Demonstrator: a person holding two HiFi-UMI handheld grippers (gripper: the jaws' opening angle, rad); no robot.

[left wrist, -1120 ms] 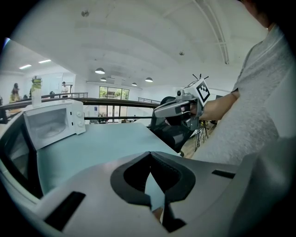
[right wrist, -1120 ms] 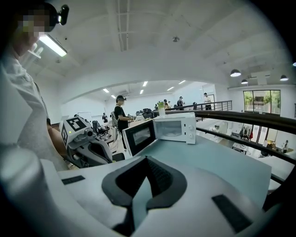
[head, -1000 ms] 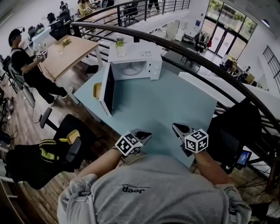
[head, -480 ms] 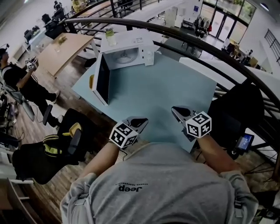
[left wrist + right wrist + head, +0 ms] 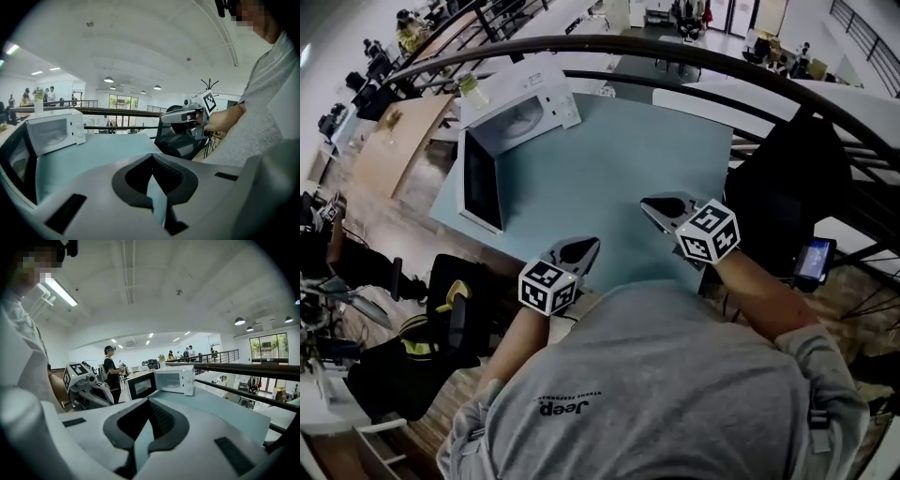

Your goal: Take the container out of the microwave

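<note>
The white microwave (image 5: 546,86) stands at the far left corner of the pale blue table (image 5: 619,159), its dark door (image 5: 480,183) swung wide open. Something pale and round shows in its cavity (image 5: 517,116); I cannot make it out clearly. My left gripper (image 5: 582,247) hovers over the near table edge, shut and empty. My right gripper (image 5: 653,204) hangs a little farther in, shut and empty as well. The left gripper view has the microwave (image 5: 56,133) ahead on the left and the right gripper (image 5: 185,117) alongside. In the right gripper view the microwave (image 5: 176,379) sits straight ahead.
A clear bottle (image 5: 469,86) stands on top of the microwave. A dark curved railing (image 5: 675,52) runs behind the table. Black office chairs stand at the left (image 5: 455,305) and at the right (image 5: 787,173). A person (image 5: 111,369) stands beyond the wooden table (image 5: 389,145).
Both grippers have moved forward and up over the near table edge, still shut. The head view has swung, so the microwave now sits farther left.
</note>
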